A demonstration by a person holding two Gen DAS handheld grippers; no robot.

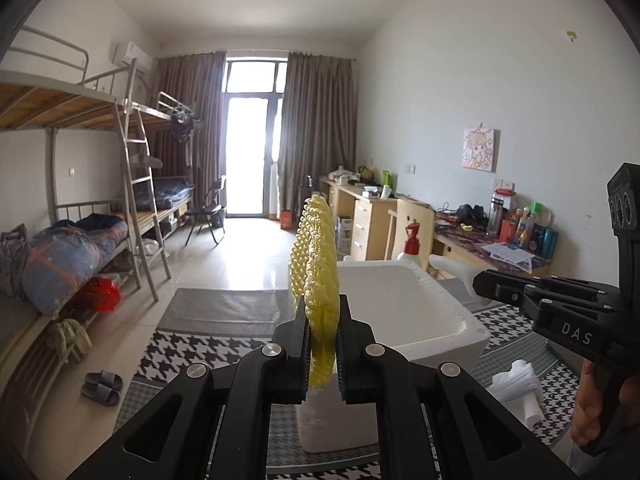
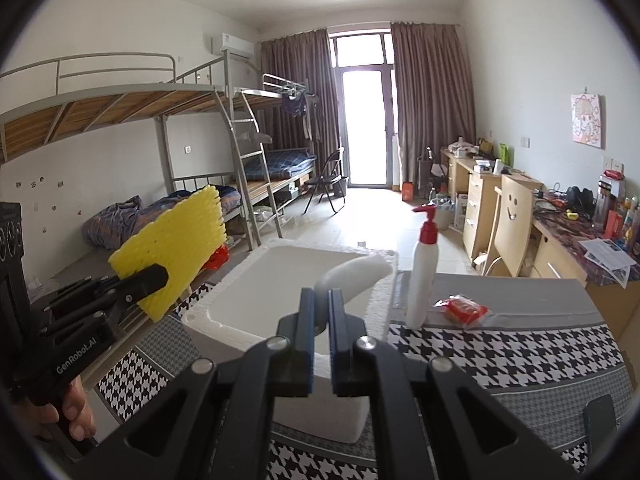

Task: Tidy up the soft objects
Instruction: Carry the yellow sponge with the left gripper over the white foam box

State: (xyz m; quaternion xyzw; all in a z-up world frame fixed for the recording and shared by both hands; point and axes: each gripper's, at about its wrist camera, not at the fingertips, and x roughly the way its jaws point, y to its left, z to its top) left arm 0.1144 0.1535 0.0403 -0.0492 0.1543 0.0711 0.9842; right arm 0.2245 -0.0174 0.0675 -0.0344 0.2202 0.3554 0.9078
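- The left claw (image 1: pixel 322 344) is clamped on the yellow foam net (image 1: pixel 316 264); it should lower it squarely into the foam box (image 1: pixel 440 320).
- The right claw (image 2: pixel 320 316) pinches a white foam piece (image 2: pixel 356 274) above that box; it should release only once inside.

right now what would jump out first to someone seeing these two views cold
The bright yellow foam net stands out first, clamped in the left gripper and held up in the air beside the white foam box. Next comes the right gripper, shut on a white foam piece over that box. Behind the box, a white pump bottle with a red top stands on the houndstooth cloth.
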